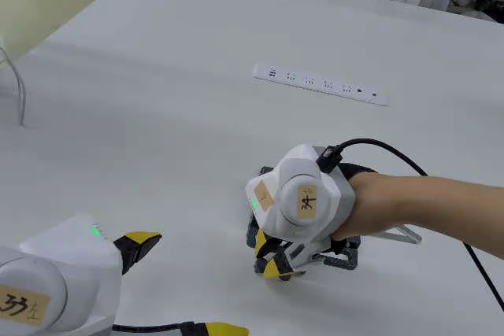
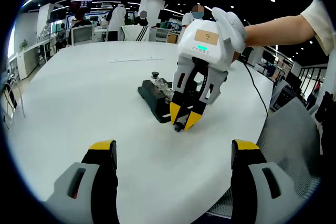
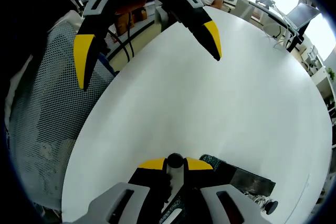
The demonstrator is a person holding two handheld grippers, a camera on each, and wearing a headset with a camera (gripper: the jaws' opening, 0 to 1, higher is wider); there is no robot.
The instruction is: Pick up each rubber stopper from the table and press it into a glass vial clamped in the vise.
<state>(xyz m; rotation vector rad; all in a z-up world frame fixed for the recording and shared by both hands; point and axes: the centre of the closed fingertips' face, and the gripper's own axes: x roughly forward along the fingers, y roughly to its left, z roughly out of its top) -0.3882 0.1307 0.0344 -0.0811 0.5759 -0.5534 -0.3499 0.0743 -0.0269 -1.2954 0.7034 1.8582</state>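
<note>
Rubber stopper (image 3: 174, 159), small, dark and round, sits pinched between the tips of the right gripper (image 2: 184, 119), whose jaws are nearly closed around it, low at the white table (image 1: 157, 116). I cannot tell whether the stopper has left the surface. The vise (image 2: 153, 96) lies just beside it, at about eleven o'clock from the stopper in the left gripper view. A pale glint on top is probably a glass vial (image 2: 164, 84), and a dark knob above may be a stopper already seated; both are too small to be sure. The left gripper (image 2: 173, 148) holds nothing, its jaws spread wide and aimed at the work.

The step in hand looks like the pick. To do it well, keep the squeeze even so the stopper does not roll or tilt, lift straight up, carry it over the vial mouth with its narrow end down, then press along the vial's axis, not at a slant.

The right gripper view shows the stopper centred between the tips, with the vise at four o'clock. In the head view the gripper's body and the hand (image 1: 370, 204) cover that grip, though a power strip (image 1: 319, 84) shows at twelve o'clock, well apart.
</note>
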